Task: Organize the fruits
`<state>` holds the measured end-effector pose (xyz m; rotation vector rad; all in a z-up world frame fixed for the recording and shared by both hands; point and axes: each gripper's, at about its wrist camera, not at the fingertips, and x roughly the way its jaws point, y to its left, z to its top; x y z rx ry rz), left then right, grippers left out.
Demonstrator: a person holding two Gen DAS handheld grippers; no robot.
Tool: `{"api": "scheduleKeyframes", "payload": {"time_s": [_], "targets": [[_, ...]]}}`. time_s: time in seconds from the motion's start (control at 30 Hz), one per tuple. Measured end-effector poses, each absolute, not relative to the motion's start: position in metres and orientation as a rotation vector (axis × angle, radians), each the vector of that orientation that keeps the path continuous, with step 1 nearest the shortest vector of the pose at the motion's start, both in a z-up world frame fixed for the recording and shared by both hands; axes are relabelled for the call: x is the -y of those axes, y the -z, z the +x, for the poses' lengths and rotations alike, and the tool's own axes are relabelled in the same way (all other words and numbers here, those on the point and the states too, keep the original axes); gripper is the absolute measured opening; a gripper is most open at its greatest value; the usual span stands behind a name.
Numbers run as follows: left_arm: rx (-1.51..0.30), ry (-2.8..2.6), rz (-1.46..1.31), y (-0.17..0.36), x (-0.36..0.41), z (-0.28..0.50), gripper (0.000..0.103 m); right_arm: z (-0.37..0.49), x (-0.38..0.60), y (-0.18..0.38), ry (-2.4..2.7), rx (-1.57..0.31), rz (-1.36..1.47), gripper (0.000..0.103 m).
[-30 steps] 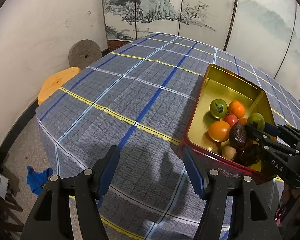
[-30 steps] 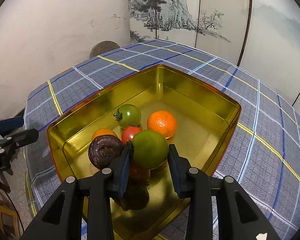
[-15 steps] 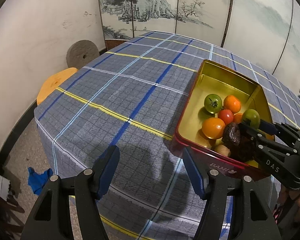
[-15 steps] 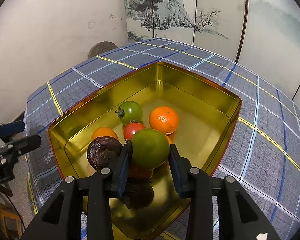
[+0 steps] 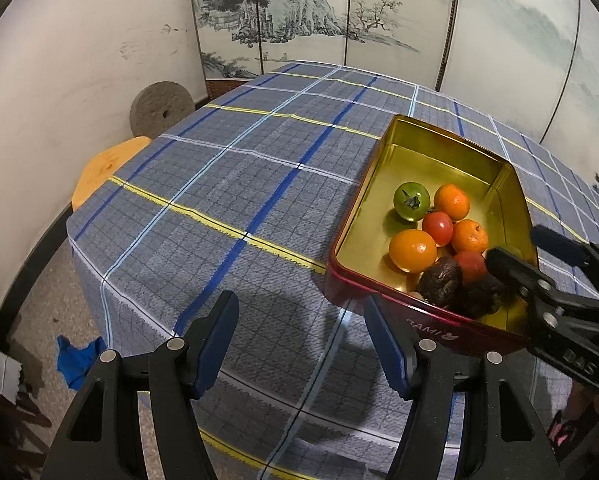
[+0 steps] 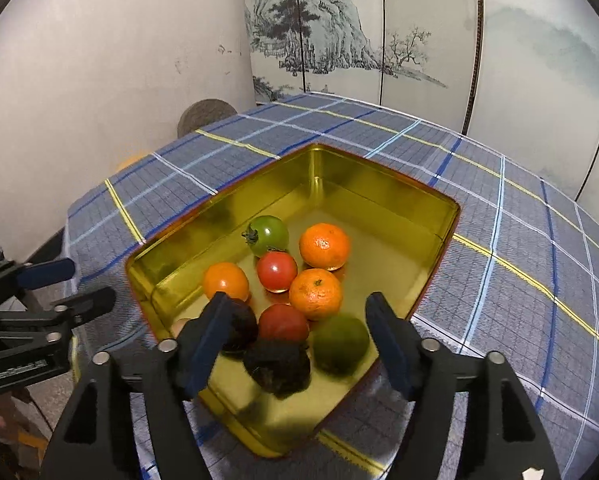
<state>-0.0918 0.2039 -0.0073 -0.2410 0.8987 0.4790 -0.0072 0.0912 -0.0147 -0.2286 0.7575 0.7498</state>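
Observation:
A gold-lined red tin (image 6: 379, 196) on the checked tablecloth holds several fruits: a green tomato (image 6: 268, 234), oranges (image 6: 324, 246), red tomatoes (image 6: 277, 271) and dark wrinkled fruits (image 6: 277, 364). A round green fruit (image 6: 341, 344) lies in the tin's near corner. My right gripper (image 6: 297, 320) hovers over that corner with its jaws opening; the green fruit sits below and between them, untouched by the pads. From the left wrist view the tin (image 5: 439, 148) is at the right, with the right gripper (image 5: 517, 246) above it. My left gripper (image 5: 299, 340) stands open over bare cloth, empty.
An orange wooden stool (image 5: 107, 168) and a round grey stone (image 5: 161, 108) stand beyond the table's left edge. A blue rag (image 5: 79, 360) lies on the floor. A painted folding screen (image 5: 339, 20) backs the table. Cloth left of the tin is bare.
The right gripper's jaws have spread and let go of the green fruit, which now rests in the tin's near corner. The gripper drew back a little. The left gripper kept still.

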Motion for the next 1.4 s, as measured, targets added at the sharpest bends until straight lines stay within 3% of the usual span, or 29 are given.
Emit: {"api": "scheduleKeyframes", "payload": {"time_s": [0.2,0.5,1.4], "targets": [[-0.900,-0.486,-0.233,0.005,-0.199,-0.094,0.066,-0.021,-0.082,0.004,-0.719,-0.727,-0.233,0.094],[-0.902,-0.476,-0.214,0.003,-0.191,-0.092,0.066,-0.035,-0.070,0.007,-0.689,-0.757,-0.223,0.101],[-0.906,-0.468,-0.178,0.000,-0.175,-0.090,0.066,-0.050,-0.070,0.032,-0.655,-0.828,-0.244,0.102]]}}
